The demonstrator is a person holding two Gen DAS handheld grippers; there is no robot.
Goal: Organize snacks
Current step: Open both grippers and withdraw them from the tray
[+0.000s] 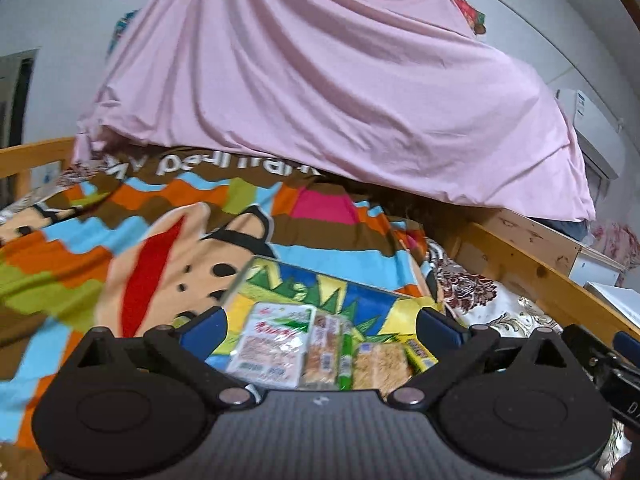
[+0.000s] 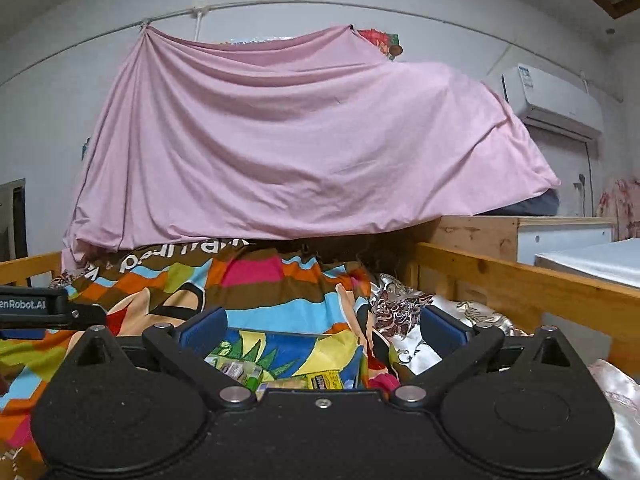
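Several snack packets lie side by side in a box (image 1: 320, 280) with clear walls and a yellow, blue and green pattern, set on the bed. Among them are a white packet (image 1: 272, 344), a brown one (image 1: 324, 348), a green stick (image 1: 346, 356) and a beige packet (image 1: 382, 364). My left gripper (image 1: 320, 326) hangs above the box's near side, open wide, with nothing between its blue pads (image 1: 204, 328). My right gripper (image 2: 322, 330) is also open and empty, held nearly level over the same box (image 2: 296, 344), where only the tops of a few packets (image 2: 320, 380) show.
A colourful cartoon blanket (image 1: 168, 248) covers the bed. A pink sheet (image 2: 296, 152) hangs behind it. A wooden bed rail (image 2: 520, 280) runs along the right, with a patterned satin cloth (image 2: 400, 308) beside it. An air conditioner (image 2: 552, 100) is on the wall.
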